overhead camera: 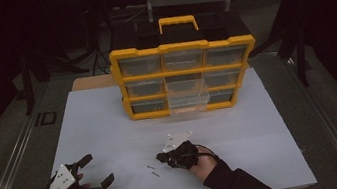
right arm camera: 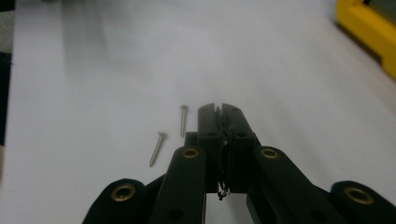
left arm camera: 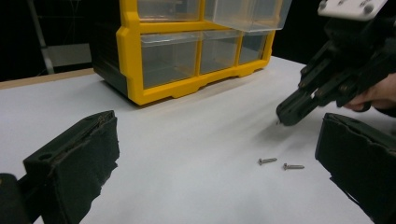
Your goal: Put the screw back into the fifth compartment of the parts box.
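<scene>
White board covers the worktop (overhead camera: 111, 128), and at its near left the left gripper (overhead camera: 98, 170) rests with its jaws spread wide and nothing between them, well short of any hardware. Moving rightward, two small silver screws lie loose on the board side by side, apart from each other: the nearer screw (right arm camera: 158, 148) and the farther screw (right arm camera: 183, 120), both just left of the right gripper (right arm camera: 219, 108) as its own view has it. That gripper is pressed shut, pads together, tip low over the board just beside the screws; something thin and dark seems to show between the pads, but I cannot tell whether it has caught a screw or closed on nothing. Behind, near the far edge, stands the yellow organiser (overhead camera: 185, 76) with nine clear drawers in three rows of three; one drawer (overhead camera: 188, 100), bottom row middle, is pulled out. As I judge it, sorting is at an early stage: the drawer stands ready, two screws are still unsorted on the board, and lifting and dropping them in remains. Count: two grippers, two screws, one organiser, nine drawers.
</scene>
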